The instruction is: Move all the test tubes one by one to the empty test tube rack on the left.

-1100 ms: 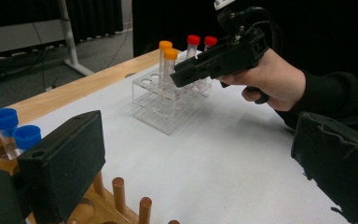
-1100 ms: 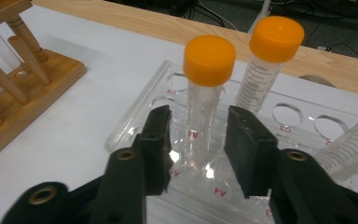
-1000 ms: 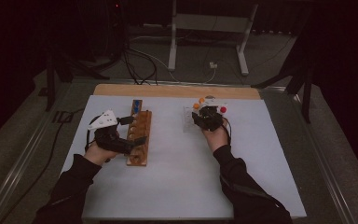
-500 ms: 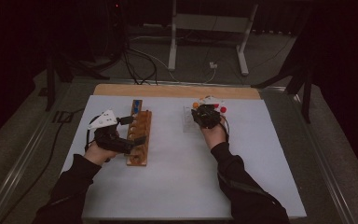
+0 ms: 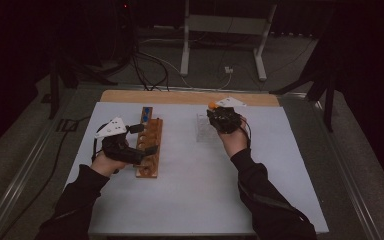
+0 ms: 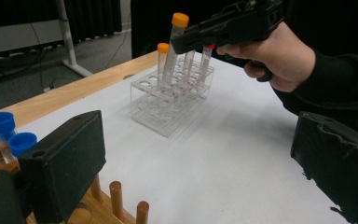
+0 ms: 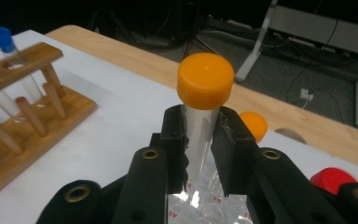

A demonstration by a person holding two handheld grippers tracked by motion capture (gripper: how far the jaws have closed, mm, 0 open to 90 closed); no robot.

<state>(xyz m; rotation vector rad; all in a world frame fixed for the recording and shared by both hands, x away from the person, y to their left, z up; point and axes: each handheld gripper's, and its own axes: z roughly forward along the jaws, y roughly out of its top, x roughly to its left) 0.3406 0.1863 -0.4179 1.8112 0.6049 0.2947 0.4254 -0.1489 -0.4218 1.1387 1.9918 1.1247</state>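
The right gripper [image 7: 199, 140] pinches the orange-capped tube [image 7: 204, 109] above the clear rack [image 6: 170, 100], apparently mid-lift; next it must cross to the wooden rack [image 5: 148, 146] beside the spread left gripper [image 5: 142, 142].

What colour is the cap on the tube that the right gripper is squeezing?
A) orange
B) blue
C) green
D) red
A: in the right gripper view, the right gripper has its two black jaws shut on a clear tube topped with an orange cap.
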